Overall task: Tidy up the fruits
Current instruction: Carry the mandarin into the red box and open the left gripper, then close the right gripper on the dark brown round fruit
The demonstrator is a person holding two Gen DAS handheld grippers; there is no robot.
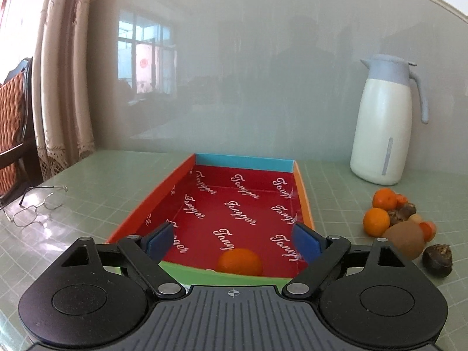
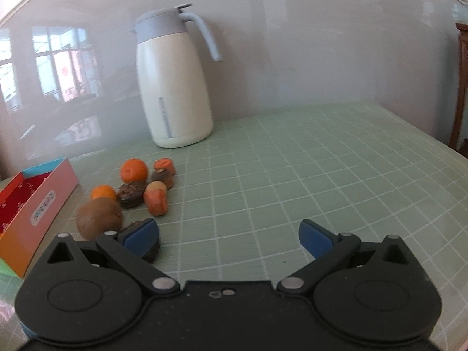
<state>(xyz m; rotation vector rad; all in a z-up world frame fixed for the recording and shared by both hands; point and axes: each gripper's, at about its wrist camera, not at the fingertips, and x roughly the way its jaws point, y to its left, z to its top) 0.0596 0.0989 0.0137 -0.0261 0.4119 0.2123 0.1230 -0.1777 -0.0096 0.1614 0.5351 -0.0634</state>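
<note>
Worktop (image 1: pixel 122 181), green gridded: spectacles (image 1: pixel 35 204) at 9 o'clock; open box (image 1: pixel 304 193) at centre; jug (image 1: pixel 383 122), fruit pile (image 1: pixel 400 222) at 3 o'clock.

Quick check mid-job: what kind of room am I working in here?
Most likely a home dining or living room: a table under a green grid cover, a white thermos jug against the wall, curtains beside a wooden chair, and eyeglasses left out.

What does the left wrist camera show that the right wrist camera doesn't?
Only the left wrist view shows the wire-framed eyeglasses, the curtain and the orange lying inside the red-lined cardboard box, between the open left gripper's jaws. Only the right wrist view shows the open right gripper. Both show the white thermos jug, the fruit pile and the box.
</note>
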